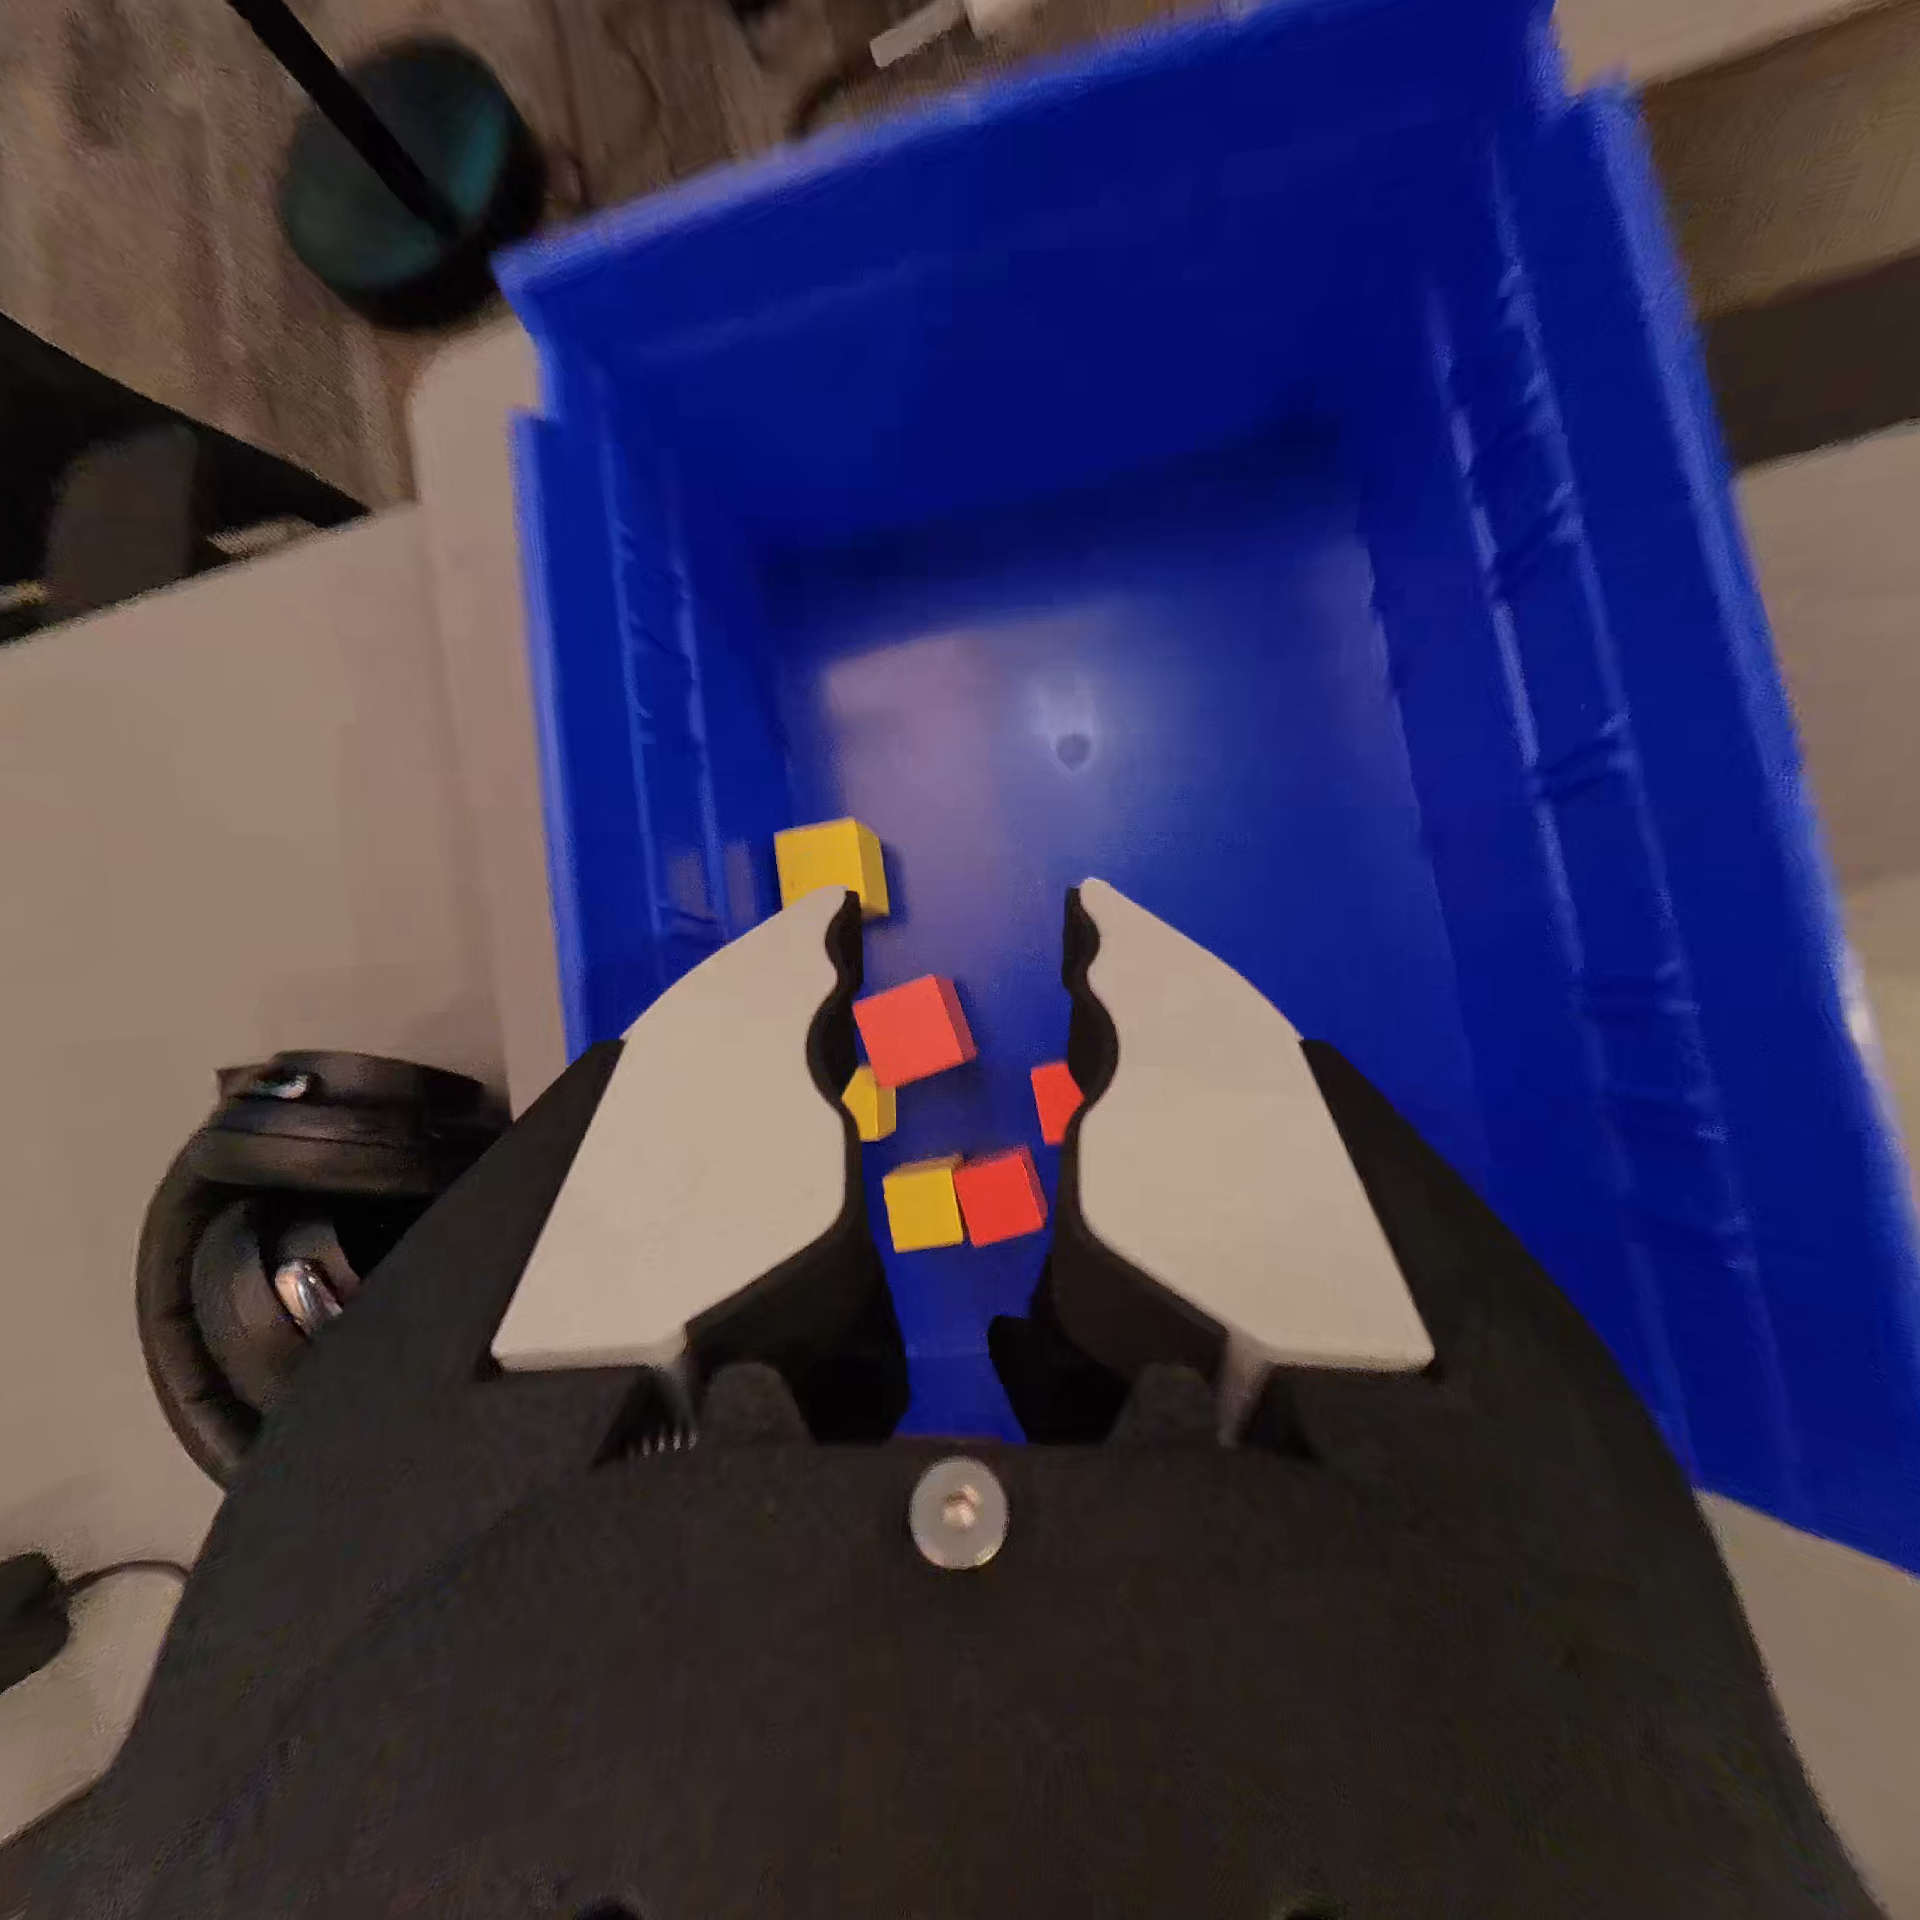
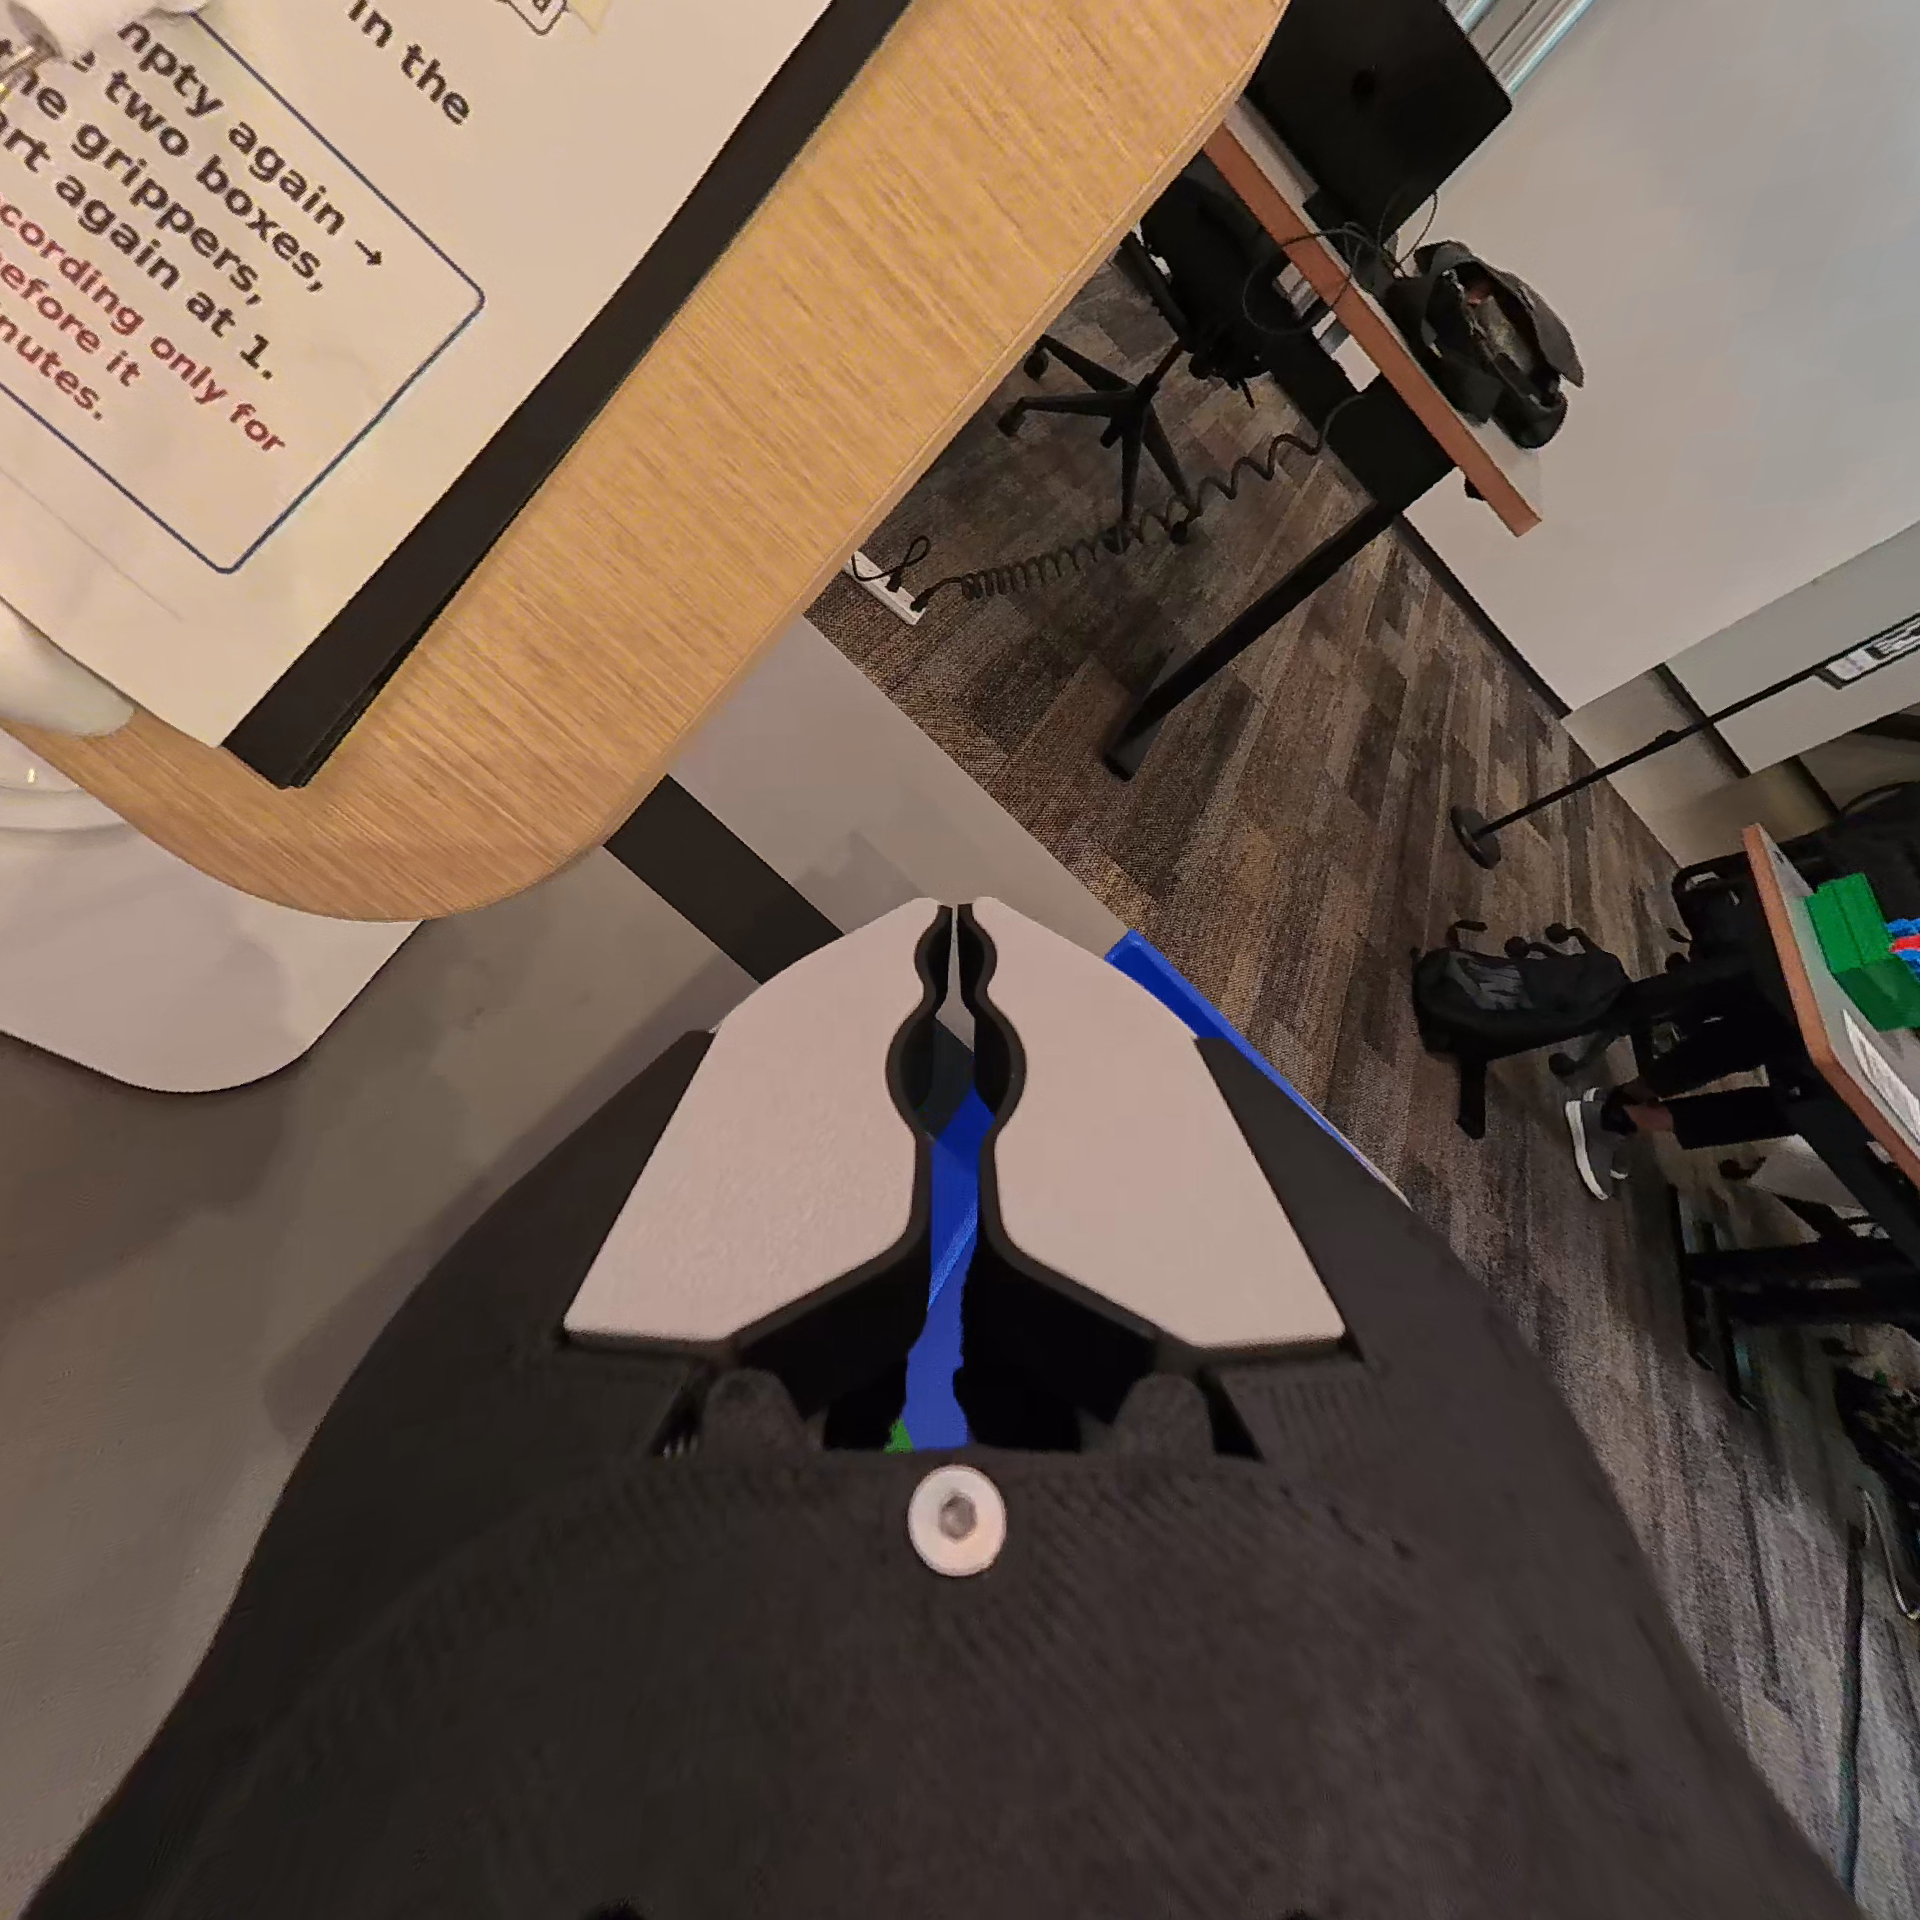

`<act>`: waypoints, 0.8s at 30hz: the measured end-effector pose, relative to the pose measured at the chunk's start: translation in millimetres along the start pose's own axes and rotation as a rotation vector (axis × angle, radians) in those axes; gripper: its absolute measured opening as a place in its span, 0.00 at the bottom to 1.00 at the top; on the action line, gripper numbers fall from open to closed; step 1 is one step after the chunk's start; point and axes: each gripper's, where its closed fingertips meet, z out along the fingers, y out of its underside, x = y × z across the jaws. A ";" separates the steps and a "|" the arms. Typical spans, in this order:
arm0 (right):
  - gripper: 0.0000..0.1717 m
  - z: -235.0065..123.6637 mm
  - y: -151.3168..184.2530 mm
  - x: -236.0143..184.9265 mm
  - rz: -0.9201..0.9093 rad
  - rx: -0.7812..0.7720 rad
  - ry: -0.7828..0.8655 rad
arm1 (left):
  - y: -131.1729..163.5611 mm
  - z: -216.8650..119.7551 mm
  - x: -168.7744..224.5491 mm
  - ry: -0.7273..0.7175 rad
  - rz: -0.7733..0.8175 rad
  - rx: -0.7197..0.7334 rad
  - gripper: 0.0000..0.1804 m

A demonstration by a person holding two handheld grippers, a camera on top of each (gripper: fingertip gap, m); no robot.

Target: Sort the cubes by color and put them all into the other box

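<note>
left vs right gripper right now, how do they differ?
Left gripper has its jaws apart; right gripper has its fingertips together. Left hangs over the blue box with red and yellow cubes below; right points out past the table edge toward the carpet. Neither grips anything. Both share grey fingers on black bodies.

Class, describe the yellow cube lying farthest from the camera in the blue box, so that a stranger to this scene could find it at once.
Start with the big blue box on the pale table, seen from the left gripper, whose fingers stand apart above it. On its floor lie yellow and red cubes; the farthest yellow cube sits by the box's left wall, just past the left fingertip. Alone of them, it lies beyond the fingertips and touches no other cube.
</note>
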 end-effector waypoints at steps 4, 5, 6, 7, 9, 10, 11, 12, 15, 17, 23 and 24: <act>0.01 -0.2 -0.5 -1.6 0.000 0.004 -0.013 | 36.5 8.2 12.2 0.106 0.050 -0.171 0.20; 0.01 -0.2 -0.6 -2.1 0.000 0.004 -0.016 | 44.6 8.2 16.5 0.140 0.057 -0.205 0.19; 0.01 0.1 -0.5 -2.8 0.000 0.003 -0.018 | 50.7 8.7 21.6 0.176 0.061 -0.229 0.19; 0.01 0.7 0.0 -3.8 -0.001 0.000 -0.024 | 55.8 10.1 24.0 0.193 0.066 -0.252 0.18; 0.01 1.5 0.1 -5.7 -0.006 -0.002 -0.029 | 66.0 15.9 23.1 0.183 0.058 -0.312 0.16; 0.01 1.7 -0.1 -6.7 -0.009 -0.001 -0.031 | 69.8 19.2 24.9 0.191 0.055 -0.333 0.17; 0.01 1.8 -0.5 -7.8 -0.011 -0.002 -0.034 | 72.5 22.3 26.7 0.197 0.054 -0.348 0.17; 0.01 1.7 -0.8 -8.6 -0.013 -0.002 -0.036 | 75.4 25.3 25.7 0.186 0.050 -0.368 0.17; 0.02 0.7 -1.9 -9.0 -0.016 0.002 -0.036 | 82.5 31.8 25.1 0.171 0.036 -0.414 0.16; 0.02 0.1 -2.1 -8.2 -0.014 0.004 -0.036 | 86.0 35.3 27.0 0.181 0.029 -0.432 0.16; 0.02 -1.4 -3.4 -8.4 -0.016 0.007 -0.037 | 85.8 37.0 32.7 0.205 0.008 -0.438 0.15; 0.02 -1.8 -3.9 -8.4 -0.017 0.009 -0.036 | 86.5 37.1 31.7 0.200 0.003 -0.443 0.16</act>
